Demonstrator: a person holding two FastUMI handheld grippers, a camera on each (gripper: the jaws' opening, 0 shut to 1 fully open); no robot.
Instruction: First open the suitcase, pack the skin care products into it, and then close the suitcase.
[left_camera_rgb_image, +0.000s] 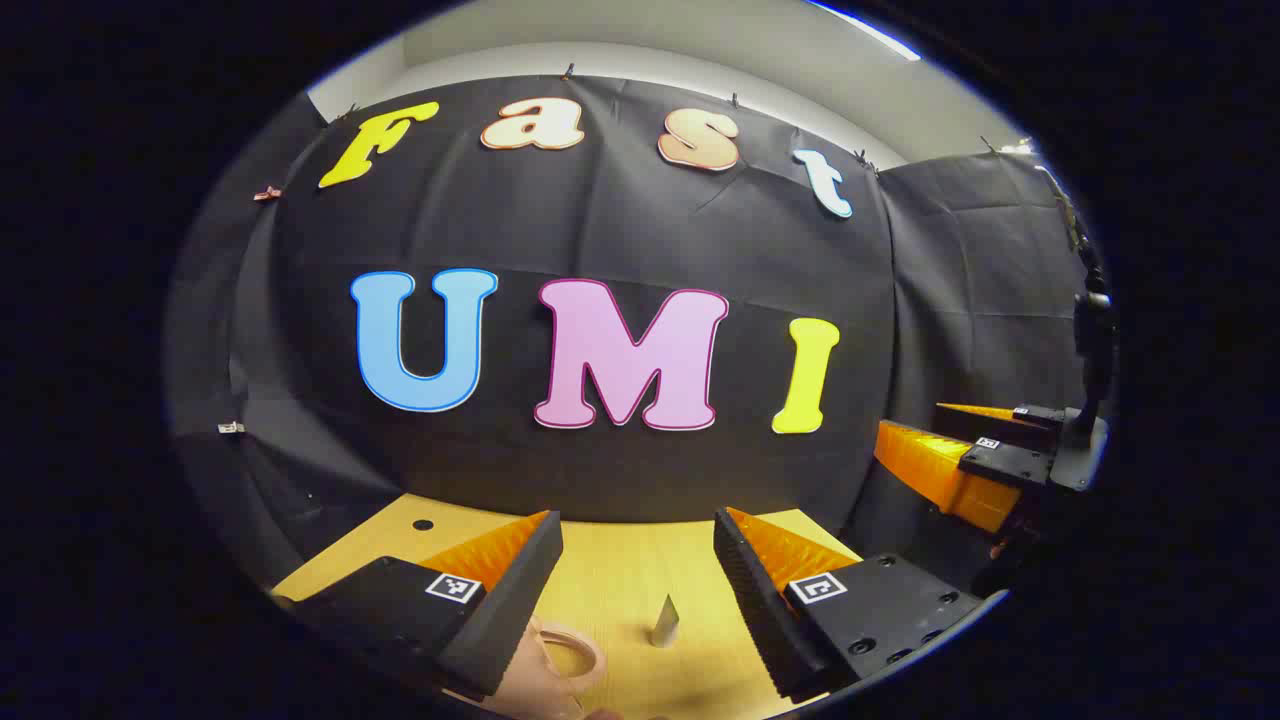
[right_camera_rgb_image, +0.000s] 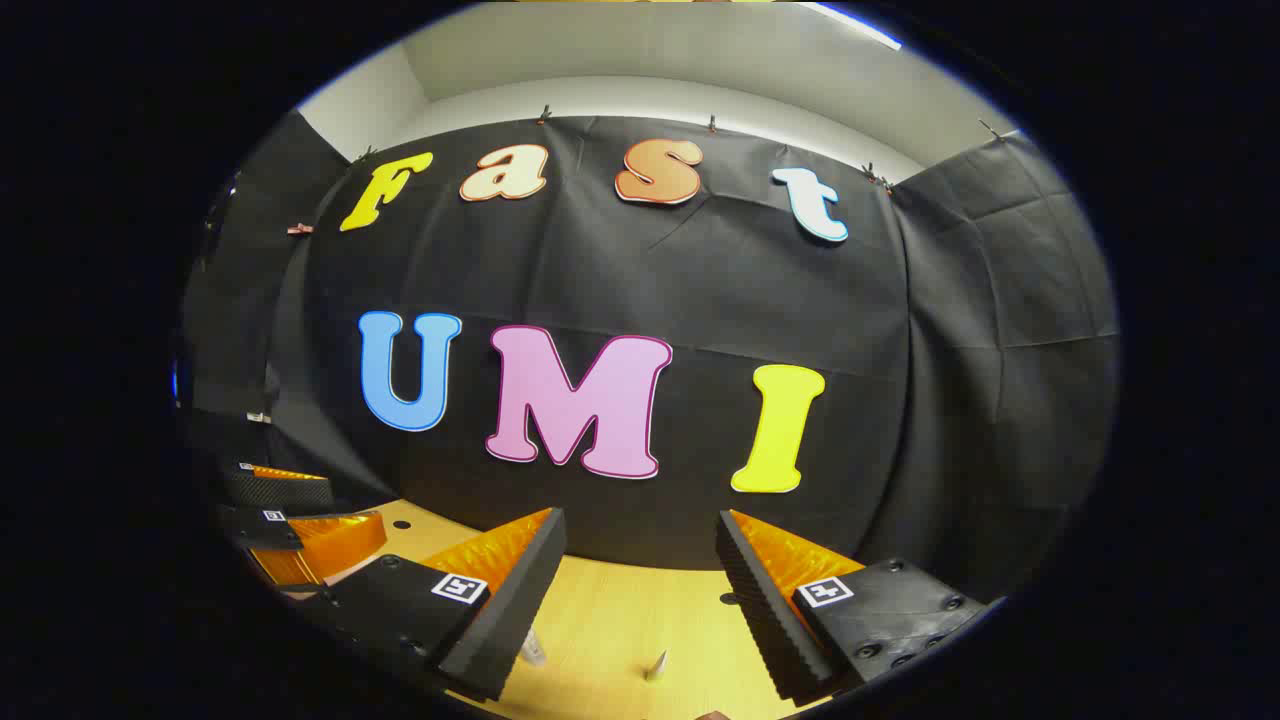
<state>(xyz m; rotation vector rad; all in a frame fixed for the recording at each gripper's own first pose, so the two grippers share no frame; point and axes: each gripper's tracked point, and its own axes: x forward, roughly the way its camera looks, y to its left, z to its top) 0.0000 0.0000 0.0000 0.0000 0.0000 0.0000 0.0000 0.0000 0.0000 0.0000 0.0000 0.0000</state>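
Note:
In the left gripper view my left gripper hangs open over a wooden table, nothing between its fingers. Below it at the lower edge lies a pale pink rounded thing with a ring-shaped part, perhaps the suitcase; most of it is hidden. A small silver pointed tube tip stands on the table beside it. My right gripper shows at the far right, fingers apart. In the right gripper view the right gripper is open and empty above the same table. The silver tip and a small clear item sit low between its fingers.
The left gripper appears at the left of the right gripper view, over the table's corner. The table has a small round hole near its back left. Black cloth walls close the booth behind and on both sides.

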